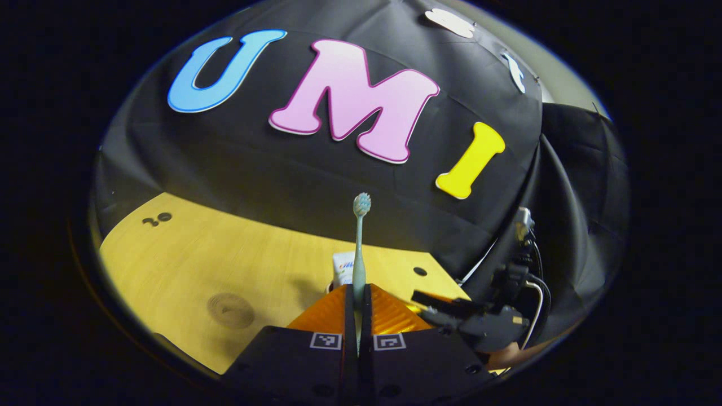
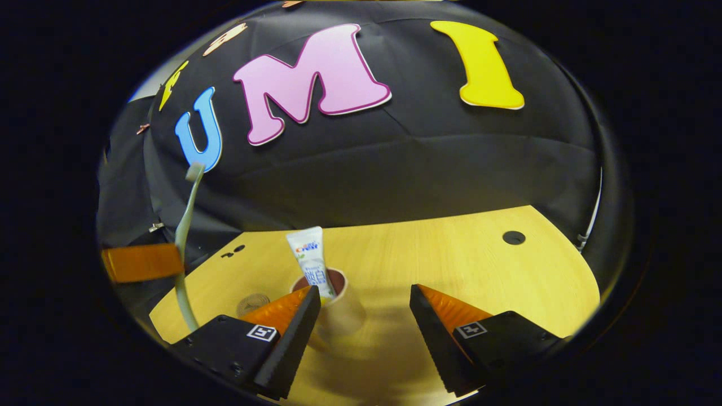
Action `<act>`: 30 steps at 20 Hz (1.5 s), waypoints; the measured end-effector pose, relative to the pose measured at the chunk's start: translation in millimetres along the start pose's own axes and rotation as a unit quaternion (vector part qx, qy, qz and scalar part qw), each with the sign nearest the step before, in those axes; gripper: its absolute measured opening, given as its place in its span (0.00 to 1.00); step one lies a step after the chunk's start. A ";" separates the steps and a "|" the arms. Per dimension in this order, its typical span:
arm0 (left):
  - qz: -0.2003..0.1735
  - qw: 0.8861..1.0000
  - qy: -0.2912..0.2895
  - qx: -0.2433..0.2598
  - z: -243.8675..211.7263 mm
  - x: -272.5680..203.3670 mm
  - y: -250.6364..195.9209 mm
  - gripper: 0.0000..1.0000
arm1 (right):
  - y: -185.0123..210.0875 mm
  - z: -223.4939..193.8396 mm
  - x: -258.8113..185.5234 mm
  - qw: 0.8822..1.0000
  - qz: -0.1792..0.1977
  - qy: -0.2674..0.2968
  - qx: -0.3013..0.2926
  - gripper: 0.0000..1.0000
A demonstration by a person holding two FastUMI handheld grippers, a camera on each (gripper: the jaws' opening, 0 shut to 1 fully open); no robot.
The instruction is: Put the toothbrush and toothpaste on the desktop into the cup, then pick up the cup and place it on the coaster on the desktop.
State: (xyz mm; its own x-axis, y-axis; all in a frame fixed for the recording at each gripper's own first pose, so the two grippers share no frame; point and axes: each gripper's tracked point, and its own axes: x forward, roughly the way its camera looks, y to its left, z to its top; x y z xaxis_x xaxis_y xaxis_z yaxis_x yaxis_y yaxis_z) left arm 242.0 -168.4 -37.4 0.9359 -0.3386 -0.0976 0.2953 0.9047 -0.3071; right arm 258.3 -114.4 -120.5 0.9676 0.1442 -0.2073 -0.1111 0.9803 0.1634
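In the left gripper view, the left gripper [image 1: 359, 316] clamped its jaws on the upright toothbrush [image 1: 359, 248] above the counter [image 1: 225, 259]. In the right gripper view, the right gripper [image 2: 361, 316] stood wide (holding nothing) beside the cup [image 2: 338, 310], toothpaste [image 2: 311, 262] inside.

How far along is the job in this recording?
Done: the toothpaste stands in the cup. In hand: the left hand-held gripper is shut on the toothbrush, held upright above the desktop. The right hand-held gripper is open. Left: drop the toothbrush in, then move the cup onto the coaster.
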 end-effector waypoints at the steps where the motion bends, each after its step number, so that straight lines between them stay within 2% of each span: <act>1: -0.006 1.000 -0.012 0.007 4.7 11.6 -2.9 0.06 | -7.2 -3.0 -4.0 1.000 -0.006 0.003 -0.003 0.98; 2: -0.011 1.000 -0.024 0.013 8.8 22.3 -4.0 0.06 | -13.4 -5.5 -8.8 1.000 -0.010 0.008 -0.003 0.98; 3: -0.017 0.999 -0.035 0.017 11.6 33.7 -6.7 0.01 | -18.1 -8.4 -13.5 1.000 -0.012 0.014 0.000 0.98; 4: -0.020 0.999 -0.045 0.017 13.9 43.6 -7.0 0.06 | -22.6 -10.6 -17.3 1.000 -0.015 0.019 0.003 0.98; 9: -0.018 0.995 -0.092 0.024 17.1 89.8 -0.7 0.06 | -32.8 -17.6 -28.6 0.999 -0.022 0.031 0.009 0.98; 10: -0.016 0.994 -0.104 0.027 18.3 97.5 0.5 0.11 | -32.5 -19.8 -31.2 0.999 -0.022 0.033 0.005 0.98; 11: -0.021 0.993 -0.111 0.025 18.2 104.2 1.0 0.06 | -32.4 -22.5 -30.8 0.999 -0.020 0.036 0.002 0.98; 12: -0.027 0.993 -0.114 0.021 13.2 109.9 0.0 0.11 | -31.7 -25.0 -31.5 0.999 -0.018 0.040 -0.001 0.98; 13: -0.028 0.993 -0.116 0.021 7.3 117.1 1.5 0.06 | -30.6 -29.9 -31.0 0.999 -0.018 0.045 -0.004 0.98; 18: -0.034 0.992 -0.112 0.041 -25.1 132.2 1.4 0.06 | -23.9 -50.1 -36.6 0.998 -0.013 0.062 -0.018 0.98; 21: -0.025 0.992 -0.105 0.065 -40.6 134.2 4.5 0.12 | -23.2 -56.7 -36.6 0.997 -0.013 0.072 -0.019 0.98; 24: -0.028 0.992 -0.102 0.063 -49.6 130.0 5.5 0.13 | -25.1 -59.2 -35.0 0.997 -0.018 0.075 -0.022 0.98; 26: -0.036 0.992 -0.098 0.066 -56.4 126.2 2.8 0.18 | -25.5 -60.5 -35.0 0.997 -0.020 0.076 -0.023 0.98; 29: -0.039 0.993 -0.082 0.080 -69.7 120.4 2.0 0.39 | -27.1 -57.0 -32.1 0.997 -0.024 0.077 -0.021 0.98; 30: -0.035 0.993 -0.076 0.086 -72.0 115.7 2.8 0.40 | -27.5 -54.2 -31.2 0.997 -0.025 0.075 -0.021 0.98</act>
State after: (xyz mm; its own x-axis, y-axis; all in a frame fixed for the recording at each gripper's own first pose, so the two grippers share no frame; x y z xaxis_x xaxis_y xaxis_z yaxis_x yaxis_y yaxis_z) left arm 337.2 -223.6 -117.7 0.9260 -0.3718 0.0659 0.3775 0.9153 -0.1404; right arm 218.9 -138.5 -170.8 0.9279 0.1099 -0.3564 -0.0753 0.9911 0.1096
